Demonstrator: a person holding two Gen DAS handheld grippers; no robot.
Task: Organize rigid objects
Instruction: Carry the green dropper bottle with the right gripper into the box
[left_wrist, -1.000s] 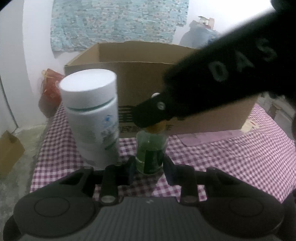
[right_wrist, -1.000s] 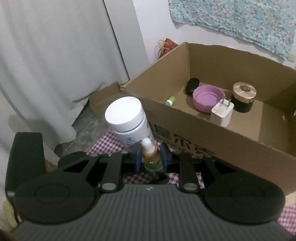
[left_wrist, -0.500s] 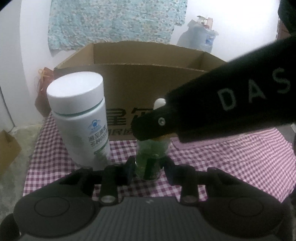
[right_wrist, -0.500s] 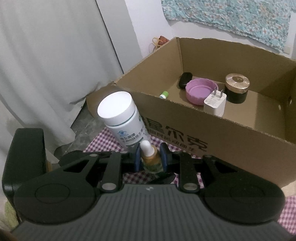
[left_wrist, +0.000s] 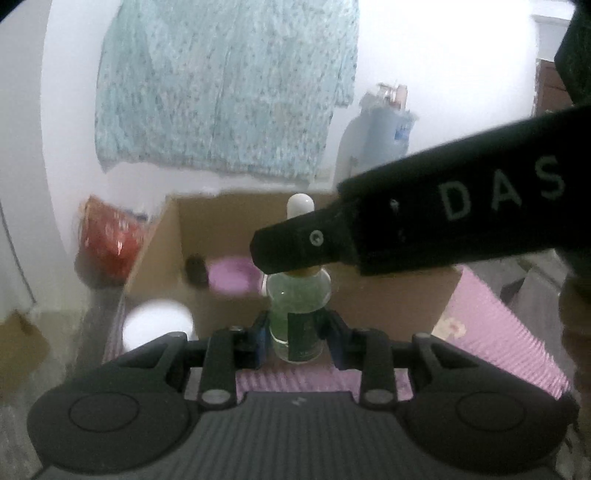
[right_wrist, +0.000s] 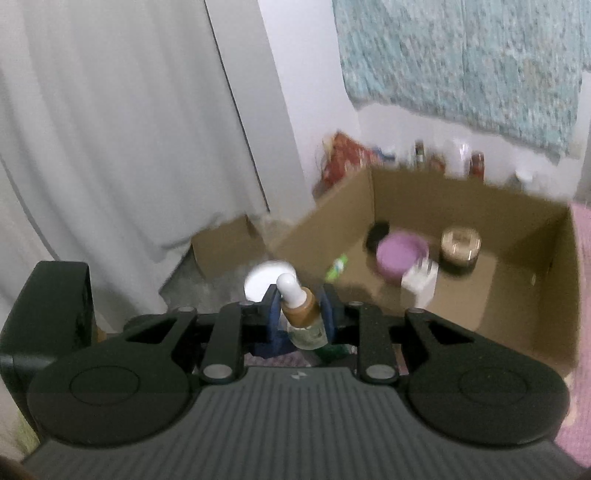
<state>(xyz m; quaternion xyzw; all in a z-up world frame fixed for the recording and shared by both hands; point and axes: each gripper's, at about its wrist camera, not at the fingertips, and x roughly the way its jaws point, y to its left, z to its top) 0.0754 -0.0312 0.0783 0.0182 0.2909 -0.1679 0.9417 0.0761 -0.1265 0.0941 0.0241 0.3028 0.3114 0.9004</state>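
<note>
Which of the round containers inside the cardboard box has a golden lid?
The dark jar at the right; the purple container beside it is purple all over.

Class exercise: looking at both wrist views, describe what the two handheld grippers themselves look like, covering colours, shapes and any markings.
Both grippers are black plastic with a ribbed grey-black body, two round discs at the sides and silver pivot pins on the linkages. The left gripper and right gripper have dark fingers with blue pads. Seen from the left wrist, the right one's long black side carries pale letters "DAS".
</note>
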